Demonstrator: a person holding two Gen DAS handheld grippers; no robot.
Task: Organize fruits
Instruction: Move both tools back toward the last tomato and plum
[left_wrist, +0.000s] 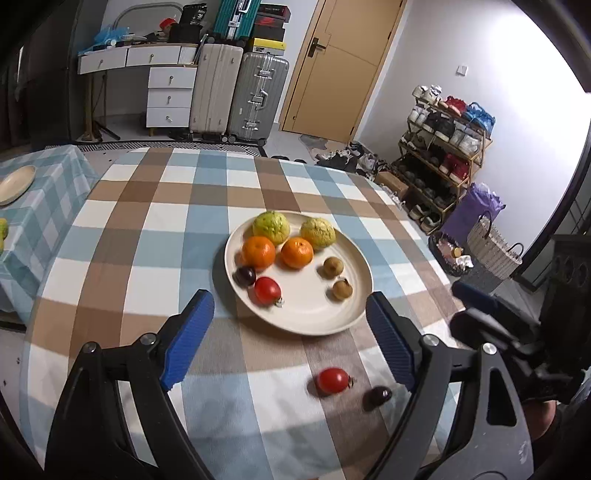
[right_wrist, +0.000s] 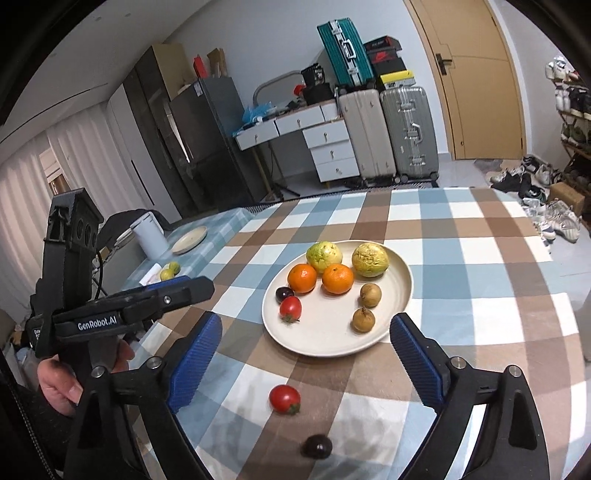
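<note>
A cream plate on the checked table holds two green guavas, two oranges, two brown longans, a red tomato and a dark plum. A second tomato and a second dark plum lie on the cloth in front of the plate. My left gripper is open and empty, held above the plate's near edge. My right gripper is open and empty, above the loose fruits.
A side table at the left carries an empty cream plate, a white jar and green fruit. Suitcases, a white drawer desk, a door and a shoe rack stand beyond the table.
</note>
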